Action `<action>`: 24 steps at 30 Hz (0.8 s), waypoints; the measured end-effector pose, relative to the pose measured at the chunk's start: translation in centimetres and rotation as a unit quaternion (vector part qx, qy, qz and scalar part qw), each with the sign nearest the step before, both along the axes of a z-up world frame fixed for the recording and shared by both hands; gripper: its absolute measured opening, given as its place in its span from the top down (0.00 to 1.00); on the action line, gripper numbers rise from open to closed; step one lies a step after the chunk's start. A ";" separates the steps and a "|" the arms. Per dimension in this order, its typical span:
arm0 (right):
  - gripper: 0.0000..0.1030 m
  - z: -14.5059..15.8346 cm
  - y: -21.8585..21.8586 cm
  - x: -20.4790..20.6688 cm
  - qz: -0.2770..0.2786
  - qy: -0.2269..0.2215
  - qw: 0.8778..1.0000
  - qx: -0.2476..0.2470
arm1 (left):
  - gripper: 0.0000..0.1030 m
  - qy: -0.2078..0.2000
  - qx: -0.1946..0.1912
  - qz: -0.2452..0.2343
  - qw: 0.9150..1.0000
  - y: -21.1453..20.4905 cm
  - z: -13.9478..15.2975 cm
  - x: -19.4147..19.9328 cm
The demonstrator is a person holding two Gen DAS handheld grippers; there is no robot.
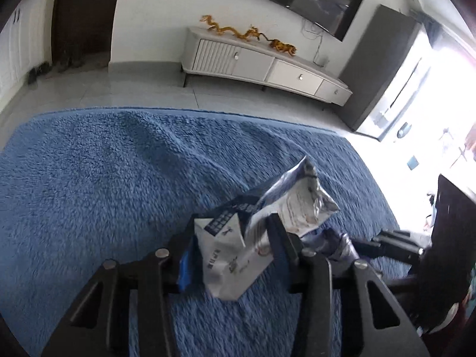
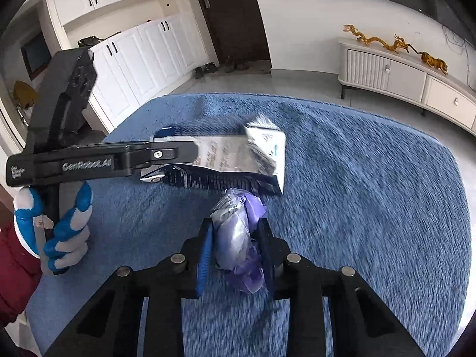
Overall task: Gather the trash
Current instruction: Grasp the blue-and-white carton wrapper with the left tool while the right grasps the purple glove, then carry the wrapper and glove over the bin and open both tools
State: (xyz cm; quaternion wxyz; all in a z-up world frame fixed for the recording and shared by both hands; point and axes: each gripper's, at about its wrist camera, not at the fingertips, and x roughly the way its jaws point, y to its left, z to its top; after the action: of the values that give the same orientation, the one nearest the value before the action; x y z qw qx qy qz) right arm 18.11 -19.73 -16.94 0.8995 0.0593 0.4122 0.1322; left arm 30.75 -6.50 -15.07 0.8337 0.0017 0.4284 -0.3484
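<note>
the left hand-held gripper [image 1: 235,238] pinches a crumpled white-and-navy snack bag [image 1: 267,208]; the right hand-held gripper [image 2: 236,244] pinches a wadded purple wrapper [image 2: 241,238]. both pieces sit at the blue rug [image 2: 372,193], just beside each other. the pick-up step looks under way; next likely calls for lifting toward a bin, but none shows. motion blur hides whether either piece has left the pile.

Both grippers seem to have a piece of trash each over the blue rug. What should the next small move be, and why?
Probably lift both hands straight up off the blue rug. The left gripper is closed on the white-and-navy snack bag, and the right gripper is closed on the crumpled purple wrapper. No bin shows in either view, so rise first, then look for one.
</note>
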 end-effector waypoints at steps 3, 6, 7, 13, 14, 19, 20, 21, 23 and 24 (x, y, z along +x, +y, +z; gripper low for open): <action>0.73 0.0 -1.2 -2.5 -0.012 -0.001 1.000 0.013 | 0.71 -0.011 0.011 -0.001 1.000 0.1 0.1 -2.1; 0.73 0.2 -2.3 -5.1 -0.028 -0.004 0.999 0.020 | 0.73 -0.031 0.029 0.002 0.999 0.0 0.4 -4.7; 0.73 0.4 -2.7 -5.9 -0.033 -0.005 0.999 0.023 | 0.73 -0.032 0.028 0.006 0.999 0.1 0.6 -5.8; 0.73 2.7 -4.7 -10.4 -0.056 -0.024 0.998 0.029 | 0.73 -0.037 0.009 0.038 0.999 1.7 2.6 -10.2; 0.73 3.2 -4.9 -11.0 -0.058 -0.030 0.997 0.028 | 0.73 -0.046 0.009 0.046 0.998 2.0 3.3 -11.2; 0.73 6.1 -4.8 -15.4 -0.069 -0.068 0.995 0.020 | 0.73 -0.106 0.015 0.088 0.990 3.8 7.4 -15.9; 0.73 6.9 -4.9 -16.5 -0.072 -0.079 0.994 0.017 | 0.73 -0.119 0.017 0.097 0.988 4.3 8.1 -16.8; 0.73 7.4 -4.9 -17.0 -0.074 -0.085 0.993 0.016 | 0.73 -0.135 0.019 0.107 0.985 4.8 9.0 -17.8; 0.73 8.5 -4.8 -18.1 -0.078 -0.099 0.992 0.011 | 0.73 -0.158 0.022 0.121 0.980 5.5 10.4 -19.4; 0.73 9.2 -4.8 -18.9 -0.080 -0.107 0.991 0.008 | 0.73 -0.168 0.023 0.127 0.977 5.9 10.9 -20.1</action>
State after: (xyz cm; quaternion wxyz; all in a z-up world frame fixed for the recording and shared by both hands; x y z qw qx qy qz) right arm -0.80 -24.50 -7.78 0.9457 0.0846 0.3063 0.0681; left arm 10.64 -0.64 -4.16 0.9308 0.0248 0.2870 -0.2251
